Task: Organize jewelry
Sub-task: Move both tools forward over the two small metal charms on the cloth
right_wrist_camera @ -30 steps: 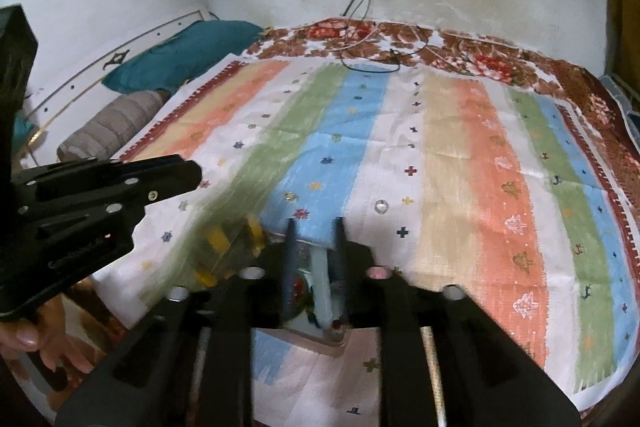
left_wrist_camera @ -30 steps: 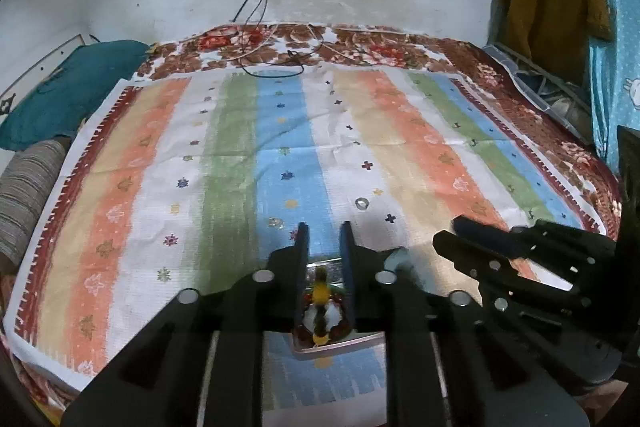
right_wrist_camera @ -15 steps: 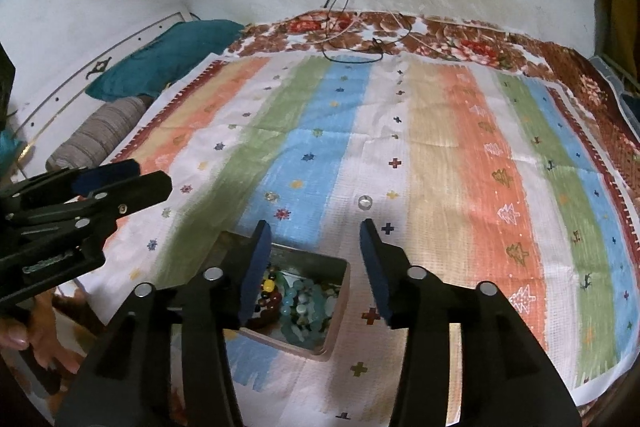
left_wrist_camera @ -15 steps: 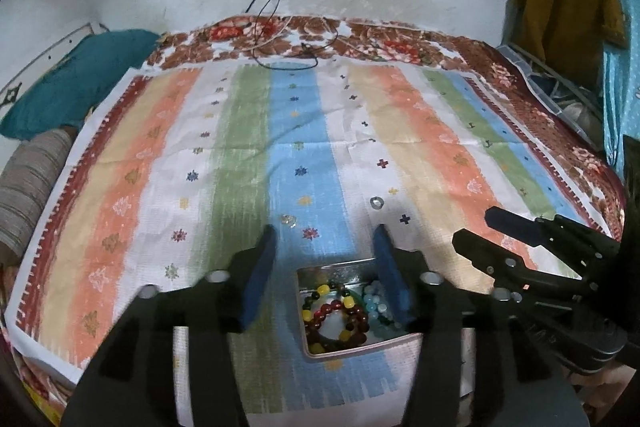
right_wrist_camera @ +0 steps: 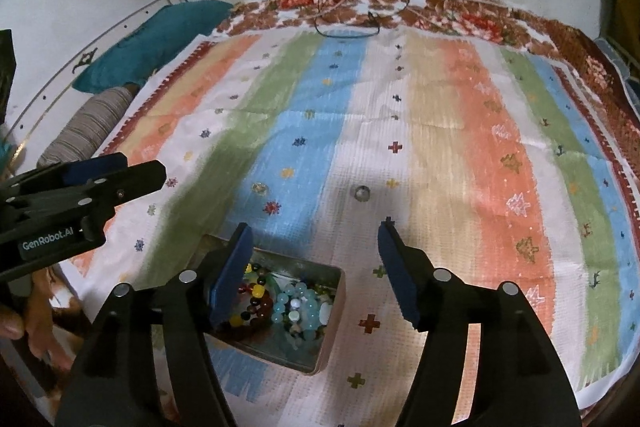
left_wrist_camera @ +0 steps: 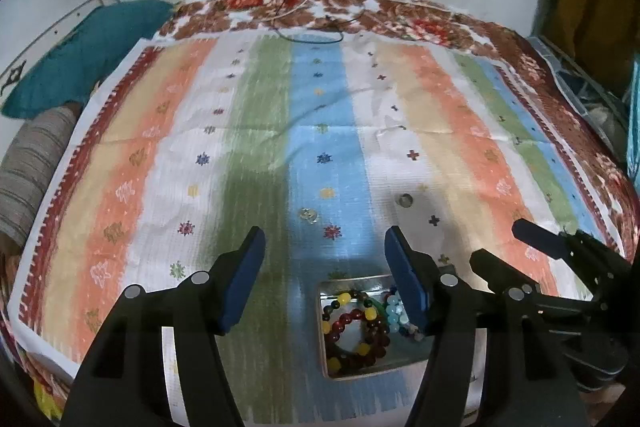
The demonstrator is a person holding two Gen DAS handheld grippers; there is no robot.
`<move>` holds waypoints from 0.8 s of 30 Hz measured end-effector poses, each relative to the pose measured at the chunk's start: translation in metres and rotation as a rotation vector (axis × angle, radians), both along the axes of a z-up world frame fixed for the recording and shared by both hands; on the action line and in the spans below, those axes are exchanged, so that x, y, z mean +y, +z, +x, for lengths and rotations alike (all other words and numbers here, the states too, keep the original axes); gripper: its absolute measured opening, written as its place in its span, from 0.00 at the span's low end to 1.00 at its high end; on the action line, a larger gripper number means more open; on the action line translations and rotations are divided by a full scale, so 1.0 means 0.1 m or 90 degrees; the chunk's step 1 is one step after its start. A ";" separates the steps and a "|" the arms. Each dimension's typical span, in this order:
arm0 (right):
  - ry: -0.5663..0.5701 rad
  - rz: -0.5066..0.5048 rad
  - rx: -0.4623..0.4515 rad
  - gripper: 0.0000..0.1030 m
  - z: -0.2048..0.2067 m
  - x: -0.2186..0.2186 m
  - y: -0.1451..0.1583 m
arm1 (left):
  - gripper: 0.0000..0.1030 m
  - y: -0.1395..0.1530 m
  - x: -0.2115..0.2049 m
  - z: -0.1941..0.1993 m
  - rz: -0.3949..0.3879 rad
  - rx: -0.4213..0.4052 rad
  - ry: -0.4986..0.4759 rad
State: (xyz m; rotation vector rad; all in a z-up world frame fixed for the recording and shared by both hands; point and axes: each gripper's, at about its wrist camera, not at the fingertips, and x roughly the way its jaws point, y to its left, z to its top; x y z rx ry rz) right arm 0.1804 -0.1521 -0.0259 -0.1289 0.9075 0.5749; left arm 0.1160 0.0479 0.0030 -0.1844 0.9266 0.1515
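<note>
Beads gathered in a shallow metal tin (left_wrist_camera: 326,339), sitting low on the striped cloth (left_wrist_camera: 256,131) spread over the bed; dark red and yellow bracelet (left_wrist_camera: 354,333) coiled toward the left tool side, pale blue strand (left_wrist_camera: 394,311) toward the right tool side, probably kept in one container to stop loose pieces rolling off the soft cloth; tin partly beneath the right-hand finger (left_wrist_camera: 404,277) of the left tool (left_wrist_camera: 324,275), and partly beneath the left-hand finger (right_wrist_camera: 230,275) of the right tool (right_wrist_camera: 312,273); both tools spread wide, gripping nothing, angled toward the tin from either side, likely so either can reach in; two small pieces lying apart ahead of the tools: a silvery ring (left_wrist_camera: 405,200) just beyond the right tool's gap, and a smaller glinting item (left_wrist_camera: 308,214), too small to identify, ahead of the left tool; judged still to be collected, hence the open jaws; thin items flat on soft fabric, likely tricky to pinch without snagging cloth.
</note>
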 end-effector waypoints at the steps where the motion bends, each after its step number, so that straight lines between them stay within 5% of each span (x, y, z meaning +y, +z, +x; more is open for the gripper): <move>1: -0.001 -0.003 0.003 0.63 0.03 0.01 -0.01 | 0.62 -0.01 0.01 0.02 -0.001 0.005 0.001; 24: -0.018 -0.061 0.059 0.63 0.55 0.16 -0.28 | 0.67 -0.32 0.29 0.58 -0.030 0.103 0.044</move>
